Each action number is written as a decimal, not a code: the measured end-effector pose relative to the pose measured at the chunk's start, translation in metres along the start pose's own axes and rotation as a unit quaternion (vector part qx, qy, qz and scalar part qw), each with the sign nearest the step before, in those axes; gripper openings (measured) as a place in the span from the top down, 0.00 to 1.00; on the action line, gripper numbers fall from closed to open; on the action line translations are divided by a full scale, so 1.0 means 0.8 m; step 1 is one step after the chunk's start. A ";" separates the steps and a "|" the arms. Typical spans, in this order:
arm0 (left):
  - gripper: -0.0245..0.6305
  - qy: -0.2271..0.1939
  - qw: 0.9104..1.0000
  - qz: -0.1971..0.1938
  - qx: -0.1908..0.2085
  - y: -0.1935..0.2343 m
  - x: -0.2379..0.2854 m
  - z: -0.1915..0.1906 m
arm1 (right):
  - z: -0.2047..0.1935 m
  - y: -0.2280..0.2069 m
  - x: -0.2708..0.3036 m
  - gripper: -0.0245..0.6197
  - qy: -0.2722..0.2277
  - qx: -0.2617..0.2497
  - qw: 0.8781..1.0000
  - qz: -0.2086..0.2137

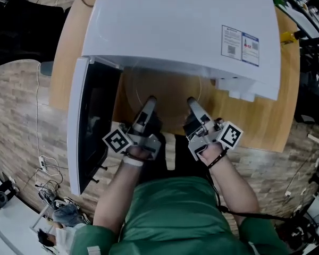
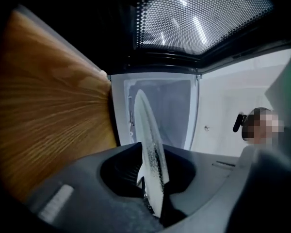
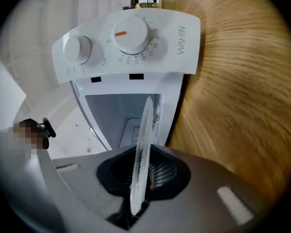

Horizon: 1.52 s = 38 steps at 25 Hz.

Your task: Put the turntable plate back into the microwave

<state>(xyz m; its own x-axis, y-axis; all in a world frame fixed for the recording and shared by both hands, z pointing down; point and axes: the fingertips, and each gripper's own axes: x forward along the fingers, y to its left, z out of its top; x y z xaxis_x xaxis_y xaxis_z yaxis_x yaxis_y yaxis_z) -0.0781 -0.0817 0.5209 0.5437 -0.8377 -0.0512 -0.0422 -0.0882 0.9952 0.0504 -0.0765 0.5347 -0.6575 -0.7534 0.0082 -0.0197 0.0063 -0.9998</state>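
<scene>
The clear glass turntable plate [image 1: 167, 92] hangs level just in front of the white microwave [image 1: 181, 25], over the wooden table. My left gripper [image 1: 150, 101] is shut on the plate's near left rim, and my right gripper [image 1: 193, 102] is shut on its near right rim. In the left gripper view the plate [image 2: 150, 149] shows edge-on between the jaws, with the pale cavity [image 2: 160, 110] straight ahead. The right gripper view has the plate [image 3: 141, 159] edge-on too, before the cavity [image 3: 121, 115] and the control panel [image 3: 131, 35] with two dials.
The microwave door [image 1: 93, 126], with its dark window, swings open to the left. The round wooden table [image 1: 287, 100] reaches past the microwave on the right. Cables [image 1: 48, 179] lie on the floor at the lower left.
</scene>
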 end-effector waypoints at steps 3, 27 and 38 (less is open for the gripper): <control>0.89 -0.002 1.000 -0.007 0.003 0.005 0.011 0.004 | 0.010 -0.005 0.006 0.90 -0.001 -0.005 1.000 0.000; 0.91 -0.047 0.997 0.045 -0.048 0.033 0.055 0.030 | -0.039 -0.006 0.045 0.65 0.051 0.000 0.998 -0.024; 0.91 -0.037 0.997 0.055 -0.050 0.037 0.076 0.032 | -0.043 -0.025 0.044 0.90 0.017 0.027 0.997 -0.071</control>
<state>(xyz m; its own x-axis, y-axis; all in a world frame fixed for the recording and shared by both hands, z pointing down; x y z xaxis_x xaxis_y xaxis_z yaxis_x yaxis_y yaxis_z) -0.0680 -0.1489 0.5450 0.4774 -0.8768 0.0567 -0.0131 0.0575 0.9983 0.0021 -0.0804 0.5553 -0.6758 -0.7218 0.1492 -0.0742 -0.1347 -0.9881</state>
